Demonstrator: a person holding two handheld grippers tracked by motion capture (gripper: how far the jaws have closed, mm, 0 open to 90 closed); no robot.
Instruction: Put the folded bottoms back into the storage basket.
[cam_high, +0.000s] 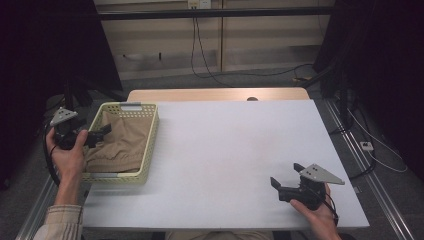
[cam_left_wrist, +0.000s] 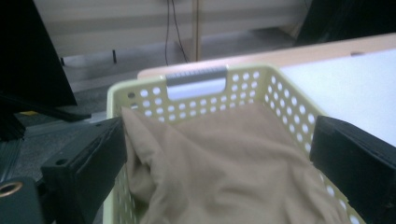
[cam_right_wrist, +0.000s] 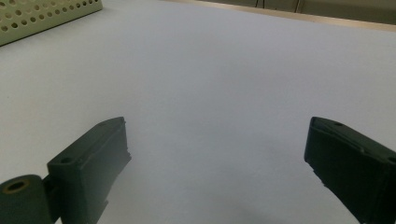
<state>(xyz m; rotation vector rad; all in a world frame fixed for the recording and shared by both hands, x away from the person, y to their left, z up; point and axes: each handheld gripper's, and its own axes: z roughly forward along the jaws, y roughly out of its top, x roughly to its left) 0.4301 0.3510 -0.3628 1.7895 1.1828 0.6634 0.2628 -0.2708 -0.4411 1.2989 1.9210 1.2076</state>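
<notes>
Near the tabletop's front right corner, the right gripper (cam_high: 286, 180) is held with jaws wide, empty. At the left edge, the left gripper (cam_high: 99, 134), jaws wide, is poised over a yellow basket (cam_high: 148, 145) holding tan cloth (cam_high: 122, 142).

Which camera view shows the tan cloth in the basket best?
The left gripper view: the tan cloth sits close up between the open tongs, its folds plain inside the perforated yellow basket. The high view shows the cloth small but whole. The right gripper view catches a corner of the basket, no cloth.
</notes>
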